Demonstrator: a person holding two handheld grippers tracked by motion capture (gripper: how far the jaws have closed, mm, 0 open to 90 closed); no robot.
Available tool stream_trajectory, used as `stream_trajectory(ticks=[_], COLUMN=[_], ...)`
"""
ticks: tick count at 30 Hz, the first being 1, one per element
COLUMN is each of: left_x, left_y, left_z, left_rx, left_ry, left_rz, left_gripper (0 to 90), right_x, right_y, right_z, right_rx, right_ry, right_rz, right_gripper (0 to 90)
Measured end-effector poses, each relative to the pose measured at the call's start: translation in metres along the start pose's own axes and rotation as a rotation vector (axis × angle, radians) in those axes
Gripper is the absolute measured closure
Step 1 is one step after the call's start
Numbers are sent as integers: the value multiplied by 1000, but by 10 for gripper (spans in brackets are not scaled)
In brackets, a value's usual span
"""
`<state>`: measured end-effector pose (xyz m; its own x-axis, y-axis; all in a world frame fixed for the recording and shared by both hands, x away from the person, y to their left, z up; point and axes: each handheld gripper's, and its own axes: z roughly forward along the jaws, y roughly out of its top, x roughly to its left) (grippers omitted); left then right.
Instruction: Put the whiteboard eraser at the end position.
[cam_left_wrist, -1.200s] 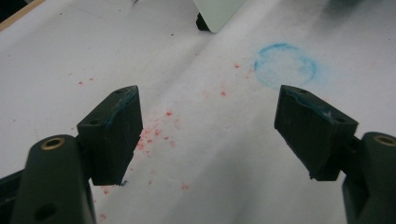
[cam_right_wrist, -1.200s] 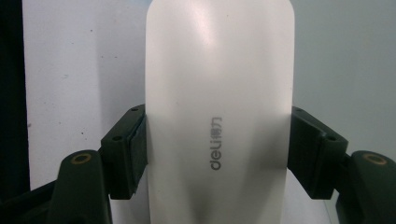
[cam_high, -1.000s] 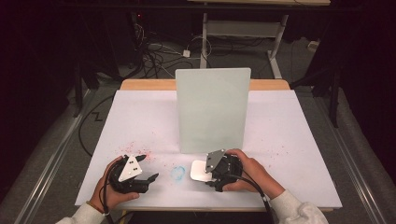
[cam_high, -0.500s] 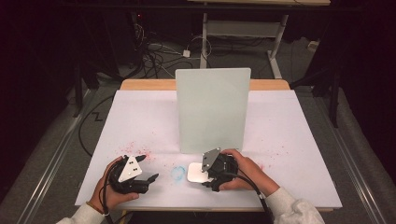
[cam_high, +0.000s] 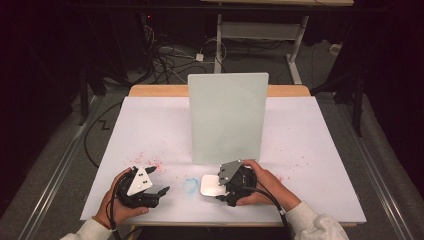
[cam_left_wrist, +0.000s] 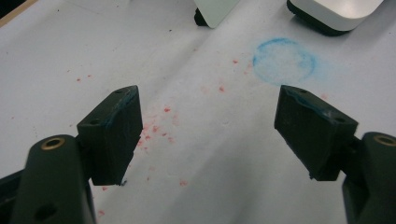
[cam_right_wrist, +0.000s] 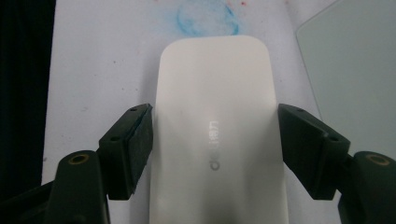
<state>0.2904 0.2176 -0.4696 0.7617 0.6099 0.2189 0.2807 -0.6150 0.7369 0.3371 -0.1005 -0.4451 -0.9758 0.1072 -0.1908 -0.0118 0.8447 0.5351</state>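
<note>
A white rounded-rectangle eraser (cam_right_wrist: 215, 140) lies flat on the white table sheet (cam_high: 150, 130), near the front edge. My right gripper (cam_right_wrist: 215, 116) straddles the eraser (cam_high: 211, 185). Its jaws have just been opening, and the pads (cam_right_wrist: 135, 140) stand a sliver off the eraser's long sides. Just past the eraser is a blue chalk ring (cam_right_wrist: 208, 18). My left gripper (cam_left_wrist: 205, 100) hovers open over bare sheet with nothing between its pads, and the blue ring (cam_left_wrist: 285, 60) lies ahead of it. In the high view the left gripper (cam_high: 157, 181) is at the front left and the right gripper (cam_high: 220, 186) is right of centre.
A pale green board (cam_high: 227, 117) stands upright mid-table, just behind the eraser. Red specks (cam_high: 145, 161) are scattered over the sheet at the front left, a few at the right. The table's front edge runs under both hands. Cables (cam_high: 170, 57) lie on the floor beyond.
</note>
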Motion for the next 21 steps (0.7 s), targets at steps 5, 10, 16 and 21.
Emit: stream_trajectory(ticks=[5, 10, 16, 21], left_x=[0, 0, 0, 0], left_y=[0, 0, 0, 0], left_z=[0, 0, 0, 0], left_rx=[-1, 0, -2, -3], left_ry=[0, 0, 0, 0], left_rz=[0, 1, 0, 0], left_gripper=[229, 229, 229, 229], right_x=[-1, -2, -5, -9], right_y=[1, 1, -1, -5], right_z=[-8, -13, -18, -26], right_rx=[-44, -61, -90, -120], right_ry=[-24, -47, -80, -137], right_rz=[12, 21, 43, 68], right_gripper=[304, 301, 295, 282])
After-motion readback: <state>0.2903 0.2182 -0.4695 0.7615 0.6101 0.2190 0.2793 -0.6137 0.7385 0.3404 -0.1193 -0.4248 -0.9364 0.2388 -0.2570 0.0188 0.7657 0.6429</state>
